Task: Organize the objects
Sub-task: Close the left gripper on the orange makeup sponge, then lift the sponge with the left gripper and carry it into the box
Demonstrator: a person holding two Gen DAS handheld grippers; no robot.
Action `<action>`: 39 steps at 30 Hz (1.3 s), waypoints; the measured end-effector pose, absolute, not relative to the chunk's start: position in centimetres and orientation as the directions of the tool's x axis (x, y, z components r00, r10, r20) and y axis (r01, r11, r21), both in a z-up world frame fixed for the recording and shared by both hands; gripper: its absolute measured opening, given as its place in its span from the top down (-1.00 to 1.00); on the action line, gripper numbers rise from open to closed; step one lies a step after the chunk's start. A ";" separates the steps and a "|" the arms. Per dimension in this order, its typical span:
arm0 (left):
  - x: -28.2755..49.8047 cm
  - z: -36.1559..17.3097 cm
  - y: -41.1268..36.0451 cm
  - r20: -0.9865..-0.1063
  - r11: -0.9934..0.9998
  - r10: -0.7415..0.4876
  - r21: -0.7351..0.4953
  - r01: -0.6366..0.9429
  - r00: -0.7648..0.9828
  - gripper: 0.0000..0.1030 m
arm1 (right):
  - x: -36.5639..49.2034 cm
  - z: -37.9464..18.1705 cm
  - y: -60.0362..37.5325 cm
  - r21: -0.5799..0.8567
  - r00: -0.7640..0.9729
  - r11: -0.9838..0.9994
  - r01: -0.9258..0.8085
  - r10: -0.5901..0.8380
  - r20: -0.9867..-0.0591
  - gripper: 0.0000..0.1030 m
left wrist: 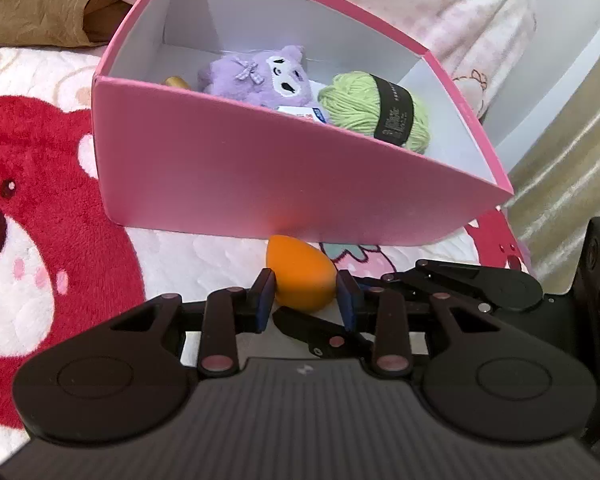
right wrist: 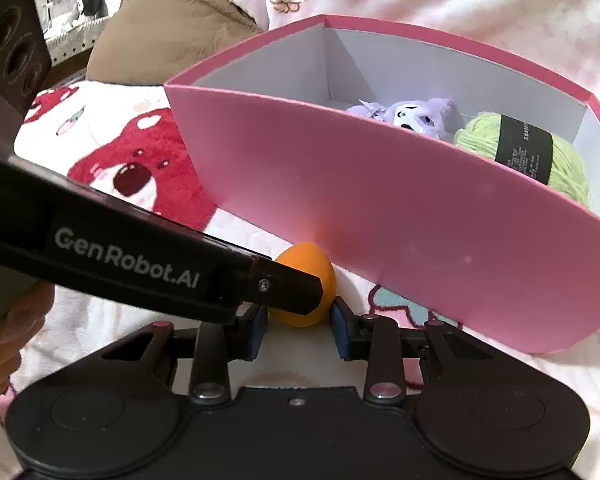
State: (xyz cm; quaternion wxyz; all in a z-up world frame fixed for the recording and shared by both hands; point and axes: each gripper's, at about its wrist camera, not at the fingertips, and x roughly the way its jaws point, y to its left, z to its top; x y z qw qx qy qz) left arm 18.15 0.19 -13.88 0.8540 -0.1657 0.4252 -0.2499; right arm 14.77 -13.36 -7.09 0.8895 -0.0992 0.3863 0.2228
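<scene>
- In the left wrist view, low in the middle of the frame, our left tongs [left wrist: 306, 294] are closed on the orange egg-shaped sponge [left wrist: 300, 274], with a blue pad [left wrist: 265, 300] pressed against each side.
- In the right wrist view, our right tongs [right wrist: 298, 326] sit at the lower centre, narrowed around the same sponge [right wrist: 306, 280]; we cannot tell whether their pads touch it.
- The left tool's black arm [right wrist: 140, 264] crosses that frame from the left and covers part of the sponge.
- The sponge rests on a white and red plush blanket [left wrist: 40, 200], just in front of the pink box [left wrist: 228, 184].
- Inside the box, in the upper middle of the left view, lie a purple plush toy [left wrist: 256, 76] and, to its right, a green yarn ball [left wrist: 364, 108] with a black band.
- Behind the box, a brown cushion [left wrist: 32, 0] fills the upper left and pale pink bedding [left wrist: 440, 4] the upper right.
</scene>
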 end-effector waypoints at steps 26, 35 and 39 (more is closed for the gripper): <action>11.7 -3.0 0.4 -0.726 0.833 -0.547 -0.425 0.354 0.417 0.38 | 7.4 1.6 -12.6 -0.022 0.595 0.867 -0.498 0.323 -0.736 0.24; 12.3 1.5 1.4 -0.695 0.830 -0.557 -0.448 0.332 0.455 0.39 | 9.4 7.0 -12.3 0.004 0.582 0.871 -0.491 0.332 -0.742 0.23; 14.1 3.3 1.9 -0.700 0.842 -0.540 -0.438 0.316 0.468 0.38 | 10.8 8.9 -11.8 -0.018 0.584 0.857 -0.515 0.336 -0.739 0.23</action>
